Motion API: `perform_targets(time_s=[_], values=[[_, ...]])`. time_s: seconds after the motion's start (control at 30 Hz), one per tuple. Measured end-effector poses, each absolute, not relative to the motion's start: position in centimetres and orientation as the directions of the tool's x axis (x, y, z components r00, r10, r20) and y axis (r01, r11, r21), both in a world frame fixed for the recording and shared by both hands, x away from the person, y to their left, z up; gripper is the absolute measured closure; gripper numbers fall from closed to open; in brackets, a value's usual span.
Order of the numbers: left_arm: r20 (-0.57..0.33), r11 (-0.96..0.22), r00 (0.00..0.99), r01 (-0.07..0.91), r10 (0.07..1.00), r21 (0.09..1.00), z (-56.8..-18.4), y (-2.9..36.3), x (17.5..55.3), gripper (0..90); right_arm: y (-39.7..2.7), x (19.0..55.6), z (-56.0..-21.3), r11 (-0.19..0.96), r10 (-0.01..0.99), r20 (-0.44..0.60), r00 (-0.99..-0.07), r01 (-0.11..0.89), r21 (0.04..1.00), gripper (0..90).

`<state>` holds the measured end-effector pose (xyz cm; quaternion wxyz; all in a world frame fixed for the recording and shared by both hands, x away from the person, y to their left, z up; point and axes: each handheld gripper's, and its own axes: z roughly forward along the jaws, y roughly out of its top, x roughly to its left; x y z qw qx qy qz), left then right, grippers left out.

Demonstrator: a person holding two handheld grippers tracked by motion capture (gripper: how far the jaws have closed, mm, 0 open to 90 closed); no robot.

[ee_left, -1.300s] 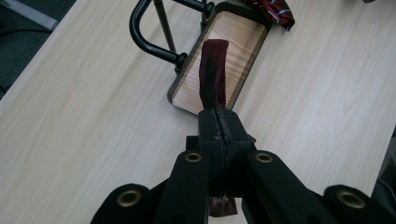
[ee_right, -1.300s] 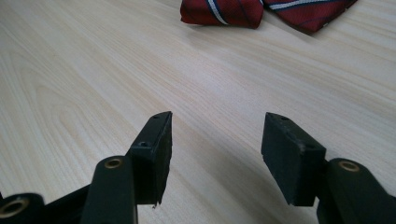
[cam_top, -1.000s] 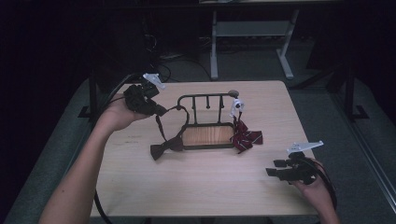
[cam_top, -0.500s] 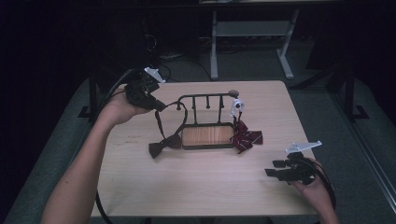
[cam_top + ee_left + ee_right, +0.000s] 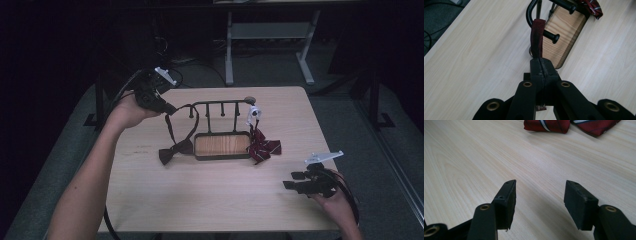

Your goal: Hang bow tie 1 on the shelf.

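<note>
Left gripper (image 5: 167, 107) clenches the dark maroon bow tie's strap (image 5: 537, 37) at the black metal peg rack's (image 5: 222, 102) nine o'clock end; its bow (image 5: 175, 151) rests on the pale wooden surface (image 5: 210, 195). A striped red bow tie (image 5: 262, 149) lies at the rack's four o'clock. Right gripper (image 5: 292, 181) hovers released.

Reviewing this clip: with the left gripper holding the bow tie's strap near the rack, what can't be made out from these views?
- High view: whether the dark bow tie's strap is looped on a peg of the rack; too small and dark.
- Left gripper view: the strap's lower end, hidden behind the shut left gripper.
- Right gripper view: the striped red bow tie, cut off by the top edge beyond the open right gripper.
</note>
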<state>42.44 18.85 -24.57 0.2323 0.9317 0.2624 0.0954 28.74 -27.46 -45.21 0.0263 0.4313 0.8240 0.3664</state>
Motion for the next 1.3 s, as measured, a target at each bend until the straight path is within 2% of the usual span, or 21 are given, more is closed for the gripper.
perform_targets(time_s=[0.97, 1.3], values=[[0.064, -0.754, 0.809, 0.511, 0.584, 0.412, -25.4, 18.8, 44.8, 89.3, -27.5, 28.6, -45.1, 0.356, 0.73, 0.275, -0.626, 0.692, 0.628, 43.0], [0.067, -0.751, 0.801, 0.524, 0.595, 0.402, -25.7, 19.0, 45.1, 83.4, -27.6, 28.6, -45.1, 0.354, 0.732, 0.275, -0.623, 0.694, 0.627, 43.0]])
